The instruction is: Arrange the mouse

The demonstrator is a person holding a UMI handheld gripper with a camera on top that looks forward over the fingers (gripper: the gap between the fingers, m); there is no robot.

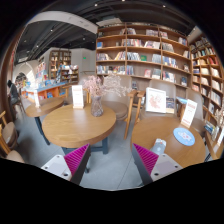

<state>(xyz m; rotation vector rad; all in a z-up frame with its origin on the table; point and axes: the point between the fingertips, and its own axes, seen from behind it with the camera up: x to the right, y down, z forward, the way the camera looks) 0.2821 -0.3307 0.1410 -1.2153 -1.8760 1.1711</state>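
Note:
My gripper [111, 158] is open and empty, its magenta pads [77, 157] wide apart over grey floor. It hangs between two wooden tables. A small dark object [97, 110], possibly the mouse, lies on the round table [75, 125] ahead and left of the fingers. On the right table [165, 128] a round blue mat [184, 136] lies flat, and a small white object [158, 146] sits at the table's near edge, just above the right finger. I cannot tell which of these is the mouse.
A white sign card [78, 96] stands on the left table and a picture card [156, 100] on the right table. Chairs [130, 108] stand between the tables. Tall bookshelves [145, 60] line the back wall. Grey floor [110, 140] lies between the tables.

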